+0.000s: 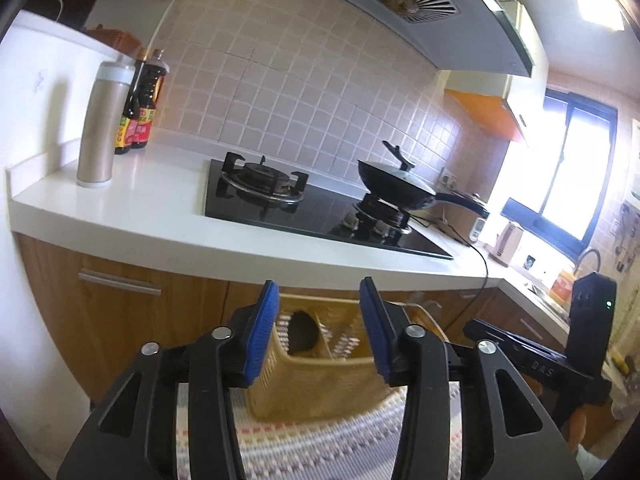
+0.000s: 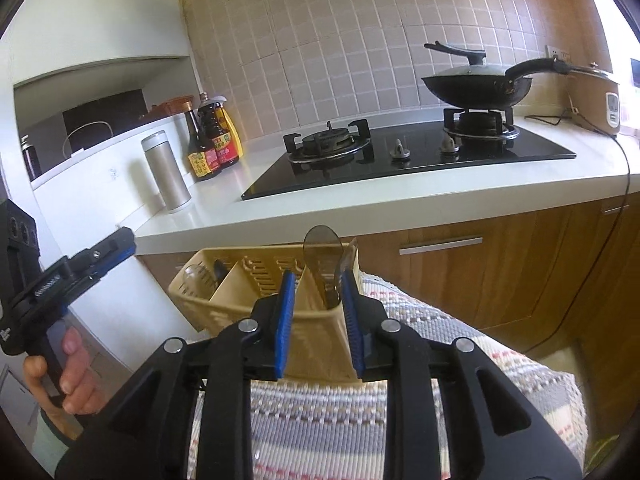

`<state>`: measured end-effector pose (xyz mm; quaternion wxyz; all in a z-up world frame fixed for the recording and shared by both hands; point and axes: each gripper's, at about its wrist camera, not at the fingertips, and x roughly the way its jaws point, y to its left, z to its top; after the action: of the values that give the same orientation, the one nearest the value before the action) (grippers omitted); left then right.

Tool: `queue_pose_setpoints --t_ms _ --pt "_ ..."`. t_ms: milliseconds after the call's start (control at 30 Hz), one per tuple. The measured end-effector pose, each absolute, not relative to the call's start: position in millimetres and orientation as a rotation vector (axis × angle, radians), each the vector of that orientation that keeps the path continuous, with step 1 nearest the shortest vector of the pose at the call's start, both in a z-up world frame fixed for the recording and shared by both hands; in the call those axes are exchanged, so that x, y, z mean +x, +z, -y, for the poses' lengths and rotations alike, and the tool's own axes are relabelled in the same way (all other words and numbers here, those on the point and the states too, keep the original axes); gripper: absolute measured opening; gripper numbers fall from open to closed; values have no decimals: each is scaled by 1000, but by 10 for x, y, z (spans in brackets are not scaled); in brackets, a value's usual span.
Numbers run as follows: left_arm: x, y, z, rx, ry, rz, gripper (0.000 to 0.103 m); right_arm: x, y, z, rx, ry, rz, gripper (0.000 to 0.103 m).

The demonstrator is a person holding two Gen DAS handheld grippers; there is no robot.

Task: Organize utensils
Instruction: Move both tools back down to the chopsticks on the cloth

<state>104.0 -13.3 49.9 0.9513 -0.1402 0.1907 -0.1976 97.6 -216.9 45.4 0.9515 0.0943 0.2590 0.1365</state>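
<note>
A beige slotted utensil basket [image 2: 256, 300] with divided compartments stands on a striped woven cloth [image 2: 460, 344]. In the right wrist view a dark spoon [image 2: 322, 246] stands bowl-up in its right compartment, and a clear spoon [image 2: 195, 276] and a dark utensil sit in the left one. My right gripper [image 2: 318, 292] is open, its blue pads on either side of the spoon's handle, apart from it. My left gripper [image 1: 320, 312] is open and empty just above the basket [image 1: 320, 380]; a dark spoon bowl [image 1: 303, 330] shows inside. The left gripper also shows in the right wrist view [image 2: 116, 246].
A white counter [image 2: 360, 204] behind holds a black gas hob [image 2: 400, 156], a lidded wok [image 2: 476, 88], a steel flask [image 2: 166, 172], sauce bottles [image 2: 212, 140] and a rice cooker [image 2: 596, 96]. Wooden cabinet doors [image 2: 480, 272] stand below. A power cord [image 2: 624, 176] hangs over the edge.
</note>
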Motion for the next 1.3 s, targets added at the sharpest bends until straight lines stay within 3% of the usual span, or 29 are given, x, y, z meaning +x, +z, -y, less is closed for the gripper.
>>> queue_pose_setpoints --t_ms 67,300,367,633,733,867,967,1300 --pt "886 569 134 -273 -403 -388 58 842 493 2157 173 275 -529 33" --pt "436 637 202 -212 -422 -438 68 503 499 1993 74 281 -594 42" --pt "336 601 238 -186 -414 -477 68 403 452 1914 40 295 -637 46" --pt "87 235 345 -81 -400 -683 68 198 21 1630 -82 303 -918 46" --pt "91 11 377 -24 -376 -795 67 171 -192 1634 -82 301 -1048 46" --pt "164 -422 368 22 -338 -997 56 171 -408 1717 -50 307 -1172 46" --pt "165 -669 345 -7 -388 -1098 51 170 -517 1773 -45 310 -1224 36" --pt "97 -1077 512 53 -410 -1200 35 135 -650 1831 -77 299 -1265 34"
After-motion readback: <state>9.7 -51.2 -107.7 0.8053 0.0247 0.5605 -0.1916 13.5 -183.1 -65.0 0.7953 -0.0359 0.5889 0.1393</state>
